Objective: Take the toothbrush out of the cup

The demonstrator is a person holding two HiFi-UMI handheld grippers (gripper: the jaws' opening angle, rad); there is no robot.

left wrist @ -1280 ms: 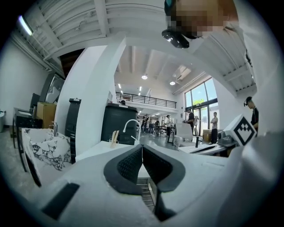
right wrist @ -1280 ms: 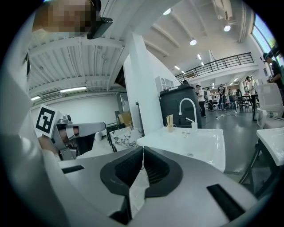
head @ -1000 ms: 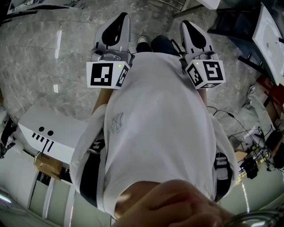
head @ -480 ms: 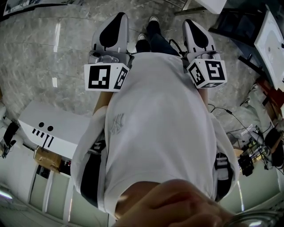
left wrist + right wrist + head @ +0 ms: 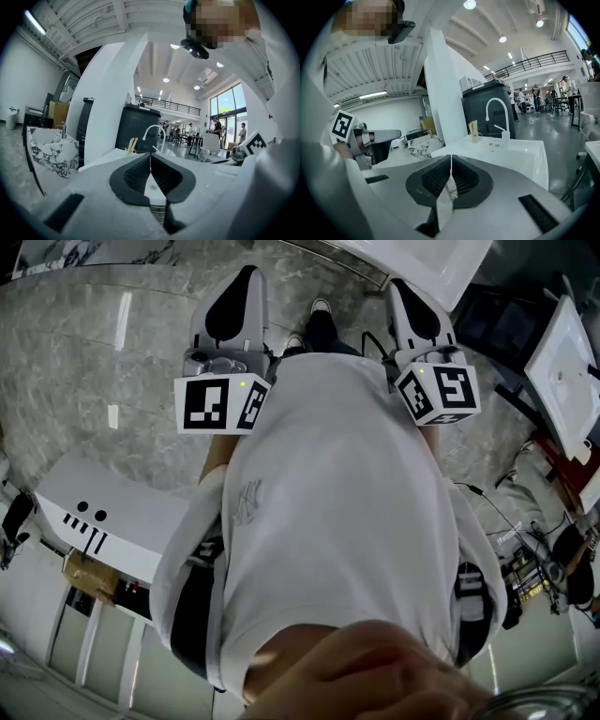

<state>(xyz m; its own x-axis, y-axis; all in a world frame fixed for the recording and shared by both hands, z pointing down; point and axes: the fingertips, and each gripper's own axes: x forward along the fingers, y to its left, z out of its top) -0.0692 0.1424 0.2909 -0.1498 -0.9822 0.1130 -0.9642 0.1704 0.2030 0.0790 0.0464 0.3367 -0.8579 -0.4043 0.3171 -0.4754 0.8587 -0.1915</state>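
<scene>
Left tool [image 5: 150,163]: clenched; its two dark pads meet along one line and nothing is between them.
Right tool [image 5: 451,171]: also clenched and empty, pads together.
How both are carried: side by side before the person's white shirt [image 5: 328,521], pointing ahead and nearly level. I judge this a carrying posture, because there is nothing within reach to grip.
Toothbrush [image 5: 473,127]: a pale wooden stick that stands upright in the cup. It is far ahead of the right tool and a little right of its jaw line; from the left tool it lies a little left of the jaw line. So it is ahead, between the two tools.
Cup [image 5: 475,138]: small, on the white counter [image 5: 520,154], well apart from both tools. Its shape is too small to tell clearly.
Faucet [image 5: 496,110]: white and curved, just right of the cup and also beyond the tools.
Why the brush stands so: upright, the handle sticks up free above the rim, which should give the pads a place to close.
Step in hand: the approach, as I judge; the toothbrush is not yet out.
Next need: one tool must open before it comes to the handle.
</scene>
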